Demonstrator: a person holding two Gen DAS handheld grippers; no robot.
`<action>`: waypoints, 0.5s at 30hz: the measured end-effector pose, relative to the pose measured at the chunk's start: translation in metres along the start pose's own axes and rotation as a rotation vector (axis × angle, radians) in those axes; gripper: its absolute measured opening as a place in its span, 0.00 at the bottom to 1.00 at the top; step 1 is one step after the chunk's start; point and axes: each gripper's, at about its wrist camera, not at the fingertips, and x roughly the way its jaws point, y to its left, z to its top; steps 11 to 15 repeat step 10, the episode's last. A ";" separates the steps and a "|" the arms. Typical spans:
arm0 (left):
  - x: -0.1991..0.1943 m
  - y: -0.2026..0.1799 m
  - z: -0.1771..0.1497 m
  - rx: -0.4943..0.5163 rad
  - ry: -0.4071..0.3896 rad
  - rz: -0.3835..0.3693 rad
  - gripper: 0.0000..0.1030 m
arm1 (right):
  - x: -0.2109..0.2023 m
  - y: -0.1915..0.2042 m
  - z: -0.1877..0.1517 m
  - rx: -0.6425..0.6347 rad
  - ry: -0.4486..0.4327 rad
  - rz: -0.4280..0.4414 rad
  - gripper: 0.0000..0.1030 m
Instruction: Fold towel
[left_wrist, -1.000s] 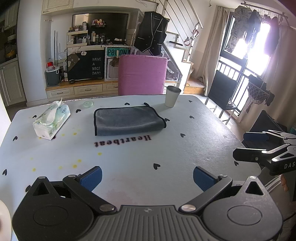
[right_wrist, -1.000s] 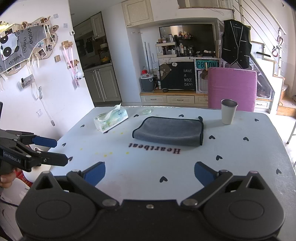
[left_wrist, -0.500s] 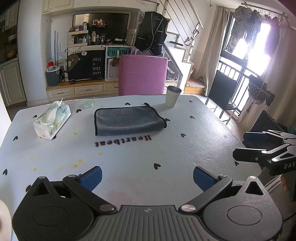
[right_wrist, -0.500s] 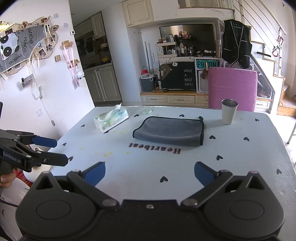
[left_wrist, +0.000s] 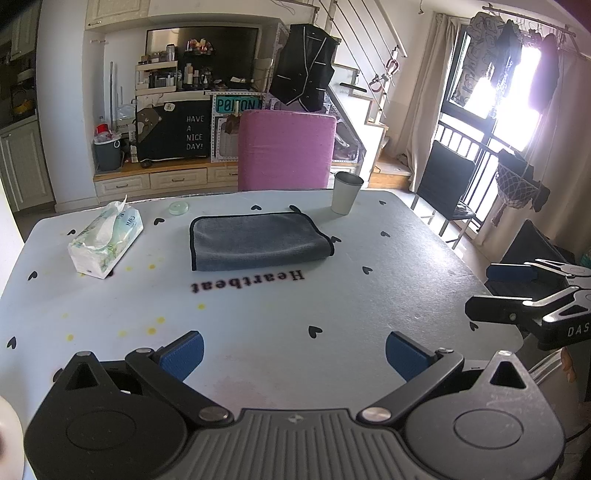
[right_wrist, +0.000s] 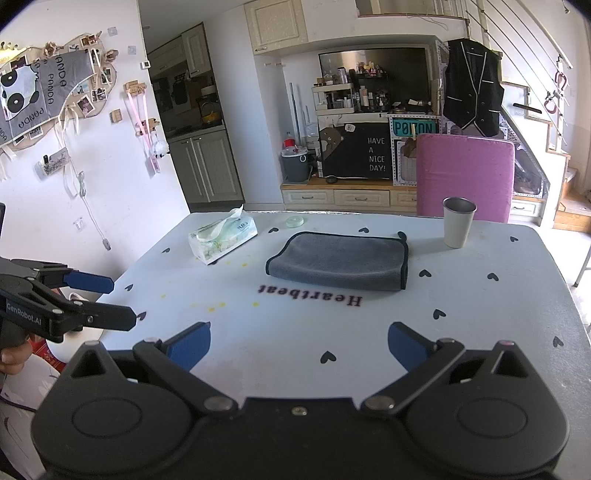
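A grey towel with black trim (left_wrist: 256, 242) lies folded flat in the far middle of the table; it also shows in the right wrist view (right_wrist: 340, 260). My left gripper (left_wrist: 293, 356) is open and empty over the near table edge, well short of the towel. My right gripper (right_wrist: 299, 349) is open and empty, also at the near edge. Each gripper shows from the side in the other's view: the right one (left_wrist: 491, 291) off the table's right edge, the left one (right_wrist: 107, 301) off its left edge.
A tissue pack (left_wrist: 105, 242) lies left of the towel and a metal cup (left_wrist: 345, 192) stands at its far right. A small round lid (left_wrist: 178, 208) lies behind. The white table (left_wrist: 258, 314) has heart prints. A pink chair (left_wrist: 286, 147) stands behind it.
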 end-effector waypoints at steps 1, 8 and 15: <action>0.000 0.000 0.000 -0.001 -0.001 0.000 1.00 | 0.000 0.001 0.000 0.000 0.000 0.000 0.99; -0.005 0.004 0.002 -0.011 -0.005 0.002 1.00 | 0.000 0.000 0.000 0.001 0.000 0.000 0.99; -0.006 0.005 0.002 -0.014 -0.008 0.005 1.00 | 0.000 0.000 0.000 0.001 -0.001 0.000 0.99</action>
